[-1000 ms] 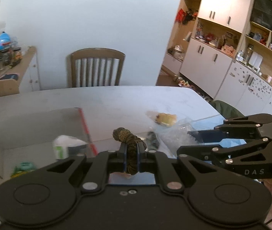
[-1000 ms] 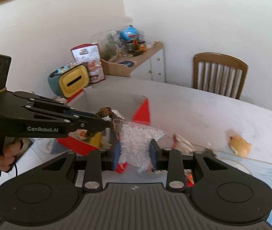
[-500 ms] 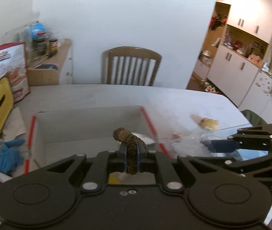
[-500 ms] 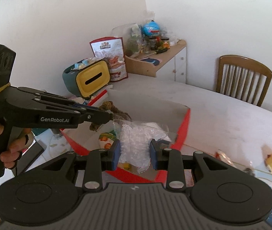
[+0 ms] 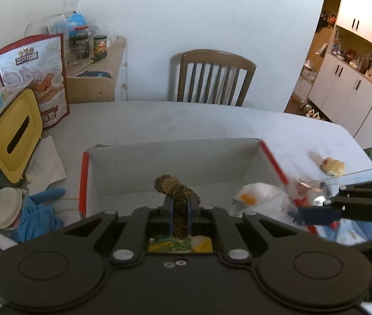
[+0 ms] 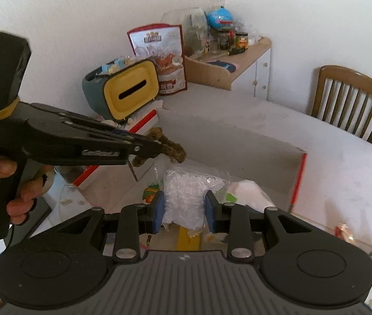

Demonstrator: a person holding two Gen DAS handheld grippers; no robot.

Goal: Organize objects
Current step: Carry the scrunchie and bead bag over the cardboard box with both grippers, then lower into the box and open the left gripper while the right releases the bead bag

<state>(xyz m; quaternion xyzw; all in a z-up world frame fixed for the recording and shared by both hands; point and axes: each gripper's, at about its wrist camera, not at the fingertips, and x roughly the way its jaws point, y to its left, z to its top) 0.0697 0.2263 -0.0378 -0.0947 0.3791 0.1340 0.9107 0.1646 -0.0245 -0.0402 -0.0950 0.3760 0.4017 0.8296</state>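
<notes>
Both tongs over the open cardboard box [image 5: 175,165], the landmark for all positions given here. The left tongs [image 5: 180,211] are closed narrowly on a coil of brown rope [image 5: 175,191], which stands up between the blue pads above the box's near half. The right tongs [image 6: 184,210] pinch a clear bag of white pellets [image 6: 191,197] between pads set moderately apart; the bag hangs just above the box floor, beside a white crumpled bag [image 6: 246,191] already lying inside. In the right wrist view the left tongs [image 6: 157,148] reach in from the box's left side, tilted slightly downward, with a hand [image 6: 20,189] wrapped round the grip below.

Suggested handling: lower each item well below the box rim before parting the pads, and release one at a time so that the rope falls clear of the pellet bag. The bench [image 5: 186,123] beyond the box carries a yellow-fronted tissue holder [image 5: 15,141] off its left wall.
</notes>
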